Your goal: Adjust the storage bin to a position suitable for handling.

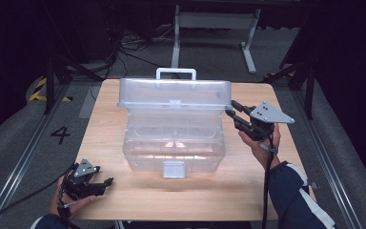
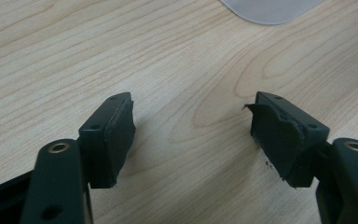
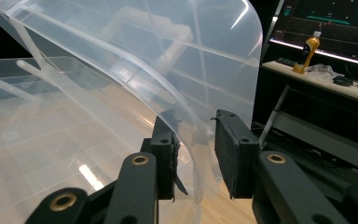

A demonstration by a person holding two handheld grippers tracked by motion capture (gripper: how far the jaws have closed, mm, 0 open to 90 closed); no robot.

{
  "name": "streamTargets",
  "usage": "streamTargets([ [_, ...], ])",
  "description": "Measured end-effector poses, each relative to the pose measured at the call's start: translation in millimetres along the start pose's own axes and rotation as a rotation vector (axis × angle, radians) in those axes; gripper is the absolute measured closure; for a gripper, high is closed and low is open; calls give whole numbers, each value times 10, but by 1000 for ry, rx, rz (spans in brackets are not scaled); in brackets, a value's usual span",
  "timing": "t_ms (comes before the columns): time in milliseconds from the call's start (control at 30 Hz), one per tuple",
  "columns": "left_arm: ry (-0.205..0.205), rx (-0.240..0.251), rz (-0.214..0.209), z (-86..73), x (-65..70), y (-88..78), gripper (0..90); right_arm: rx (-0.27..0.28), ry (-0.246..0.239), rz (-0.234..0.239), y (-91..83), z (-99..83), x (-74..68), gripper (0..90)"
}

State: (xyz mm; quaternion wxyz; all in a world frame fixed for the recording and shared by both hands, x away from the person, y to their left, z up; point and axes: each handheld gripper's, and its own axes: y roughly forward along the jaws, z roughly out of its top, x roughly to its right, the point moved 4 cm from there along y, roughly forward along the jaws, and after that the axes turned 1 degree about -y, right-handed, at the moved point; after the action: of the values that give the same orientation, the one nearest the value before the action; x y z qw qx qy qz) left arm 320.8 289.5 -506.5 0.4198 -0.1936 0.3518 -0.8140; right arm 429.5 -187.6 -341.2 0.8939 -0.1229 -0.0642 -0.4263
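Observation:
A clear plastic box [image 1: 171, 143] stands mid-table with its lid [image 1: 174, 93] raised upright; a white handle [image 1: 176, 72] tops the lid and a latch [image 1: 173, 169] hangs at the front. My right gripper [image 1: 231, 109] reaches the lid's right end. In the right gripper view its jaws straddle the lid's curved edge [image 3: 191, 116], one pad [image 3: 168, 149] close against it and a gap at the other; the right gripper [image 3: 193, 140] is open. My left gripper [image 1: 108, 183] lies open on the table's front left, nothing between its jaws [image 2: 193, 130].
The wooden table [image 1: 124, 200] has bare room in front of and beside the box; a box corner [image 2: 270, 7] shows ahead of the left jaws. A white desk frame [image 1: 214, 28] and cables lie beyond. A yellow bottle [image 3: 307, 51] stands on a bench under a monitor [image 3: 335, 23].

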Motion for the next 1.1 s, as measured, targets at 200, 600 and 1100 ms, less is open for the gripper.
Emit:
streamTargets([
  [200, 4, 29, -2, -44, -27, -11, 304, 24, 2, -59, 87, 71, 43, 730],
  [600, 20, 31, -19, -44, -50, -8, 304, 7, 31, -109, 250, 157, 206, 835],
  [1100, 22, 31, -22, -51, -47, -15, 304, -42, 93, -121, 516, 270, 432, 843],
])
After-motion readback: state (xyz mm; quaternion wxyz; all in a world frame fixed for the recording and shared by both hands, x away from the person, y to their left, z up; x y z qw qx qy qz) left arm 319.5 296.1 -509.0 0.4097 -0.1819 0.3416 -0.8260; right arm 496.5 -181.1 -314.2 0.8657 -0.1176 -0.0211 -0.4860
